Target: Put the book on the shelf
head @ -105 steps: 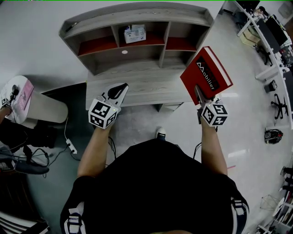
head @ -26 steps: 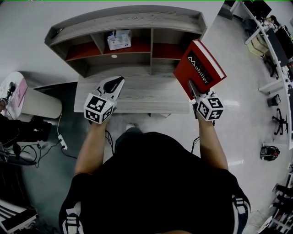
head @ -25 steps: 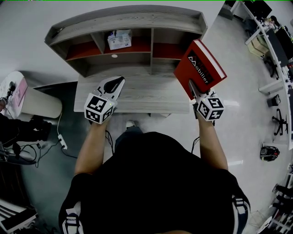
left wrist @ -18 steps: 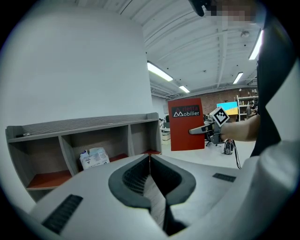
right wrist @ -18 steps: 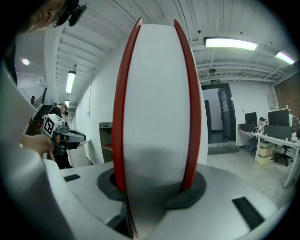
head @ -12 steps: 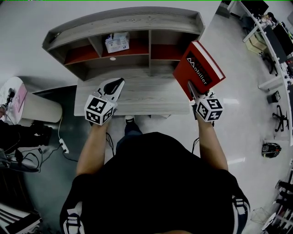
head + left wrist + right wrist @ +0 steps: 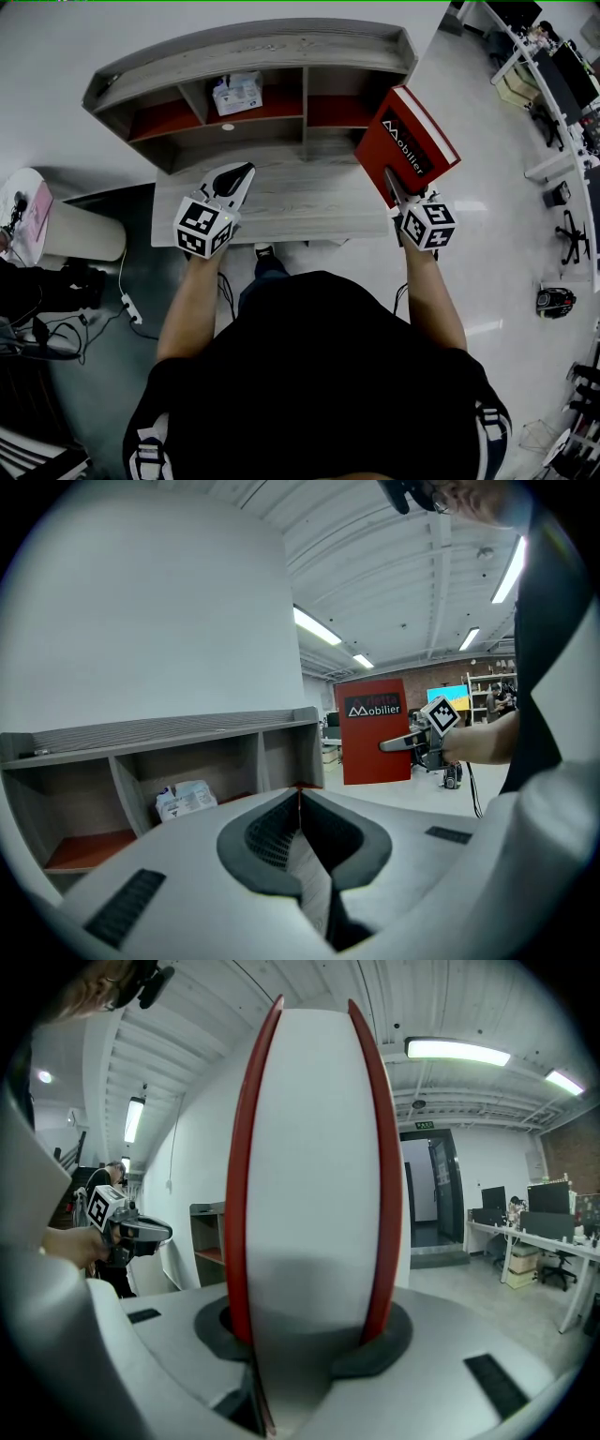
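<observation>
The person [image 7: 319,375] in the black top stands right up against the grey wooden desktop [image 7: 291,202] with both arms held out over it. The right gripper [image 7: 397,190] has the red book [image 7: 405,142] clamped by its lower edge. In the right gripper view the jaws stand partly apart with the book [image 7: 309,1147] filling the gap, a red cover pressed by each pad and the white page block between them. The book is upright in the air over the right end of the desktop, just in front of the right-hand compartment of the shelf unit [image 7: 253,42], and it rests on no shelf. From the left gripper view its front cover [image 7: 375,733] faces across the desk, white lettering on a black band near the top, with the right gripper [image 7: 401,745] gripping it from the side. The left gripper [image 7: 242,172] hangs over the left part of the desktop, pointing at the shelf unit. Its jaws [image 7: 298,799] are closed tip to tip with nothing between them. The shelf unit has a row of three compartments with red floors, and a white packet [image 7: 236,92] lies in the middle one. The right gripper view shows the left gripper [image 7: 141,1232] off at the far left.
</observation>
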### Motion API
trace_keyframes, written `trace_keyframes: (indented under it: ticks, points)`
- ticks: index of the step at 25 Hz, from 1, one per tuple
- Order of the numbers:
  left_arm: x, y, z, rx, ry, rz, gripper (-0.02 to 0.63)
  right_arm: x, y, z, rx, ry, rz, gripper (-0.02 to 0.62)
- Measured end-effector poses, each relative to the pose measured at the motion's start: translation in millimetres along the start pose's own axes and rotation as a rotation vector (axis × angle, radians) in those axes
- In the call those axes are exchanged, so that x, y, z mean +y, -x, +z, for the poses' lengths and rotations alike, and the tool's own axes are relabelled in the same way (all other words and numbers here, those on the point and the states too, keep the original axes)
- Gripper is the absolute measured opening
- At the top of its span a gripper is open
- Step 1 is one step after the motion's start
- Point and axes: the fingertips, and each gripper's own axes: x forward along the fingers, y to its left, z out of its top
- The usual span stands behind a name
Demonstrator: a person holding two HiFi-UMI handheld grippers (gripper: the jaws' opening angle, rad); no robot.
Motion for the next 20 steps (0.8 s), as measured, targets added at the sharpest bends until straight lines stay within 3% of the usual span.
trace_keyframes:
  ticks: [20]
  points:
    - [31,-27,3,0.0,-0.008,-0.062,0.021,-11,-24,-3,0.02,-0.016,-0.071,0.175]
